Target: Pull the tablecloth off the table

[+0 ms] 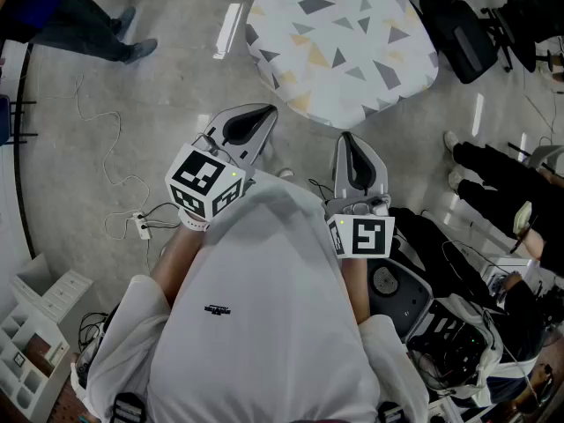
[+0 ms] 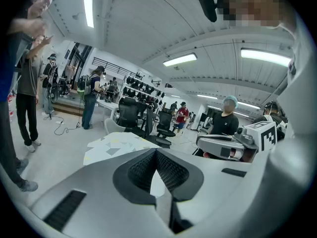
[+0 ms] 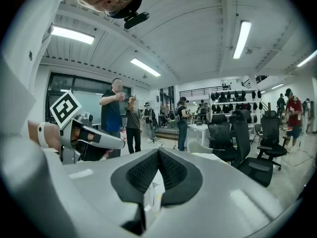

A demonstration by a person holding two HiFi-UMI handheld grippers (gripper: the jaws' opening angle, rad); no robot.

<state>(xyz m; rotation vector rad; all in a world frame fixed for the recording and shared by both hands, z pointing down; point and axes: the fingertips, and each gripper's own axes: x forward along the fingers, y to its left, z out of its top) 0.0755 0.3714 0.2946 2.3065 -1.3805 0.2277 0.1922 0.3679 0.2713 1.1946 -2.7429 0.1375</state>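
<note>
We hold left gripper (image 1: 253,117) and right gripper (image 1: 352,144) near our chest, both closed and empty, short of the tablecloth (image 1: 344,42). Cloth fully draped, so probably pre-approach.

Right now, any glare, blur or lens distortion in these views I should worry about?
Head view: sharp, evenly lit, lamp reflections streak the floor beside the tablecloth. Left and right gripper views: strong fisheye bend, dark corners, ceiling lights blown out.
</note>
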